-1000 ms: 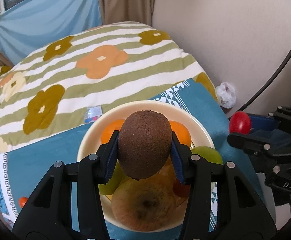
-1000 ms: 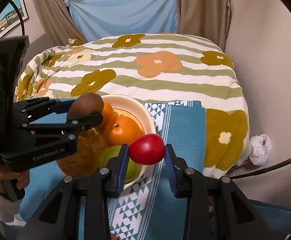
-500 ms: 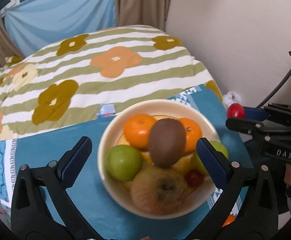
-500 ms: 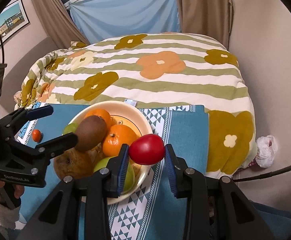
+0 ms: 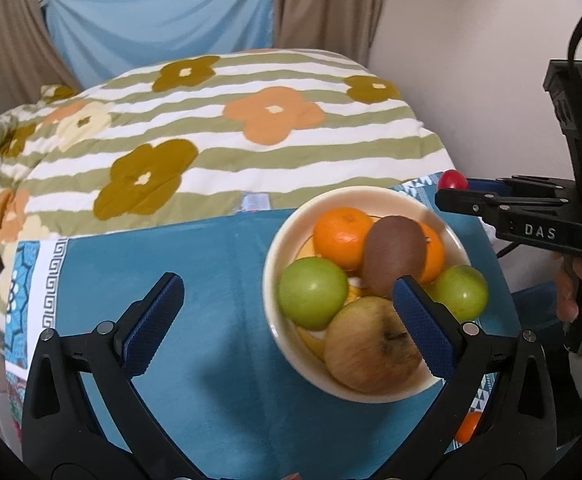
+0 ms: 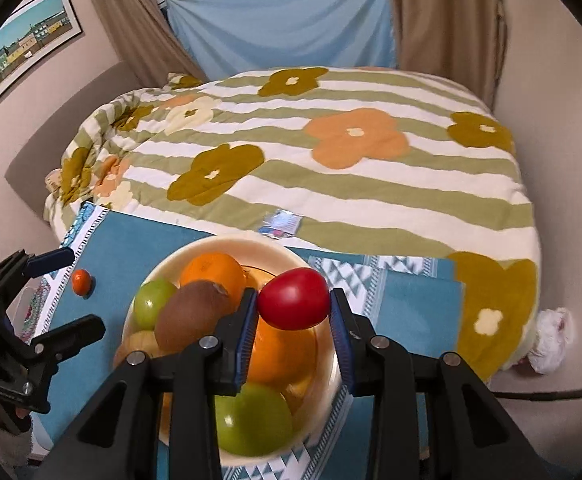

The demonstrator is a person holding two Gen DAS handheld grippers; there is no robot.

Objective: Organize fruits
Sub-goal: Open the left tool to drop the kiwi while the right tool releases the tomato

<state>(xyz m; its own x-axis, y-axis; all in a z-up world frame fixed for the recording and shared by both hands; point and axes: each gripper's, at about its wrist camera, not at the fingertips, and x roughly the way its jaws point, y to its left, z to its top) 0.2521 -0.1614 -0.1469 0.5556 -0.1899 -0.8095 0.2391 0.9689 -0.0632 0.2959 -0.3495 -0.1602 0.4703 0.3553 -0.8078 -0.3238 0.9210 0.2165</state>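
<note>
A cream bowl [image 5: 287,224] on a teal cloth holds two oranges, two green apples, a brownish apple [image 5: 371,348] and a brown kiwi [image 5: 395,260] lying on top. My left gripper [image 5: 287,308] is open and empty, to the left of the bowl above the cloth. My right gripper [image 6: 294,312] is shut on a red tomato [image 6: 293,298] and holds it over the bowl's [image 6: 227,246] right side. The kiwi [image 6: 191,314] also shows in the right wrist view. The right gripper with the tomato [image 5: 452,179] shows at the right of the left wrist view.
A small orange fruit [image 6: 81,281] lies on the teal cloth [image 5: 219,264] left of the bowl. Another orange piece [image 5: 467,426] lies near the bowl's front right. A floral striped duvet [image 6: 331,168] covers the bed behind. A wall stands close on the right.
My left gripper opened and let the kiwi go onto the fruit in the bowl, then drew back to the left. My right gripper moved the tomato over the bowl.
</note>
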